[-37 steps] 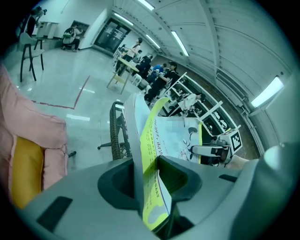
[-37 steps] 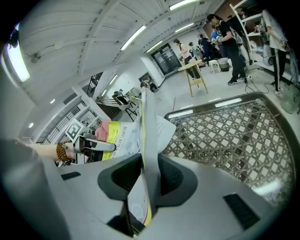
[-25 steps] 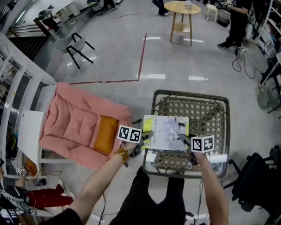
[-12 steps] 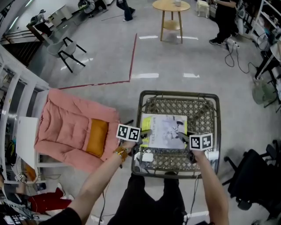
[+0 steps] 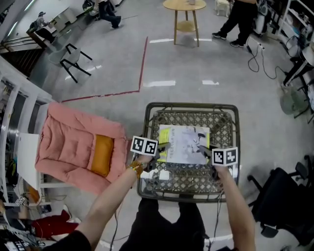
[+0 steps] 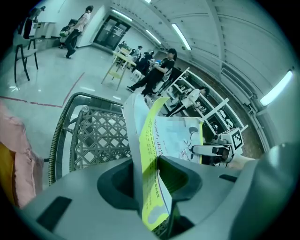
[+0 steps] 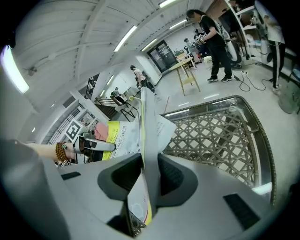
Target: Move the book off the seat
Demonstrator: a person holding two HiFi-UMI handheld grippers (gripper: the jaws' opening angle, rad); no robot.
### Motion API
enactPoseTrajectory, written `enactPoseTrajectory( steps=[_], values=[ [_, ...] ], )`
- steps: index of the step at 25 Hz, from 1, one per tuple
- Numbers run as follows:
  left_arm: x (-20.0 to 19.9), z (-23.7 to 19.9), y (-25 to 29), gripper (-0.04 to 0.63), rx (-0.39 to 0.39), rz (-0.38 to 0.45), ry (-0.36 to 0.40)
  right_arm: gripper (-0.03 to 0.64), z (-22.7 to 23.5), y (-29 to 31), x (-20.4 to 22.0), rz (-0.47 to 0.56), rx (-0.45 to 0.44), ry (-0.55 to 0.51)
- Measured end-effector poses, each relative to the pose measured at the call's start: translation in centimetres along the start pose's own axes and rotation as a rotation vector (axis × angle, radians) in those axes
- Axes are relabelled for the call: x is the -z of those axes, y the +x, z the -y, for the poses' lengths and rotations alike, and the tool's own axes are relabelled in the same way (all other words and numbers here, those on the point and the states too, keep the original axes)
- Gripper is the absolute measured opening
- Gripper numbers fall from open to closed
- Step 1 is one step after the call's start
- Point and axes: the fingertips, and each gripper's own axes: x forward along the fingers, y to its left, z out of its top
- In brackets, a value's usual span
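Left gripper (image 5: pixel 164 146) first: its jaws are clamped tight on the yellow-edged left side of the book (image 5: pixel 185 144), pages pinched flat between the pads. Over to the right gripper (image 5: pixel 204 151), and it's the same story, jaws closed on the book's opposite edge. So that's a two-handed hold, the book level between them, cover up, pale with a yellow strip down its left side. It sits over the woven lattice top of a metal-framed stand (image 5: pixel 191 105), near the middle of the frame; whether it touches the lattice, I can't tell. A beaded bracelet (image 5: pixel 136 168) shows on the left wrist. Just beside the stand, on the left, is the pink padded seat (image 5: pixel 68 139) with an orange cushion (image 5: pixel 102 155) on it, well clear of the book. Farther out, a round wooden table (image 5: pixel 184 6) and a red line (image 5: pixel 143 61) on the grey floor
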Motion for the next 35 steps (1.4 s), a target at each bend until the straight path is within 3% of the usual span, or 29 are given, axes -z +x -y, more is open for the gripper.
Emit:
enactPoseTrajectory(
  steps=[23,35],
  values=[
    [-4.8,0.9,15.3,0.144,-0.078,-0.026,-0.012,0.123,16.1,0.4,-3.4,-0.026,0.049,0.029],
    [-6.6,0.0,20.1,0.146,-0.123,-0.060,0.016,0.138,21.5,2.1,-4.3,-0.035,0.102,0.058]
  ],
)
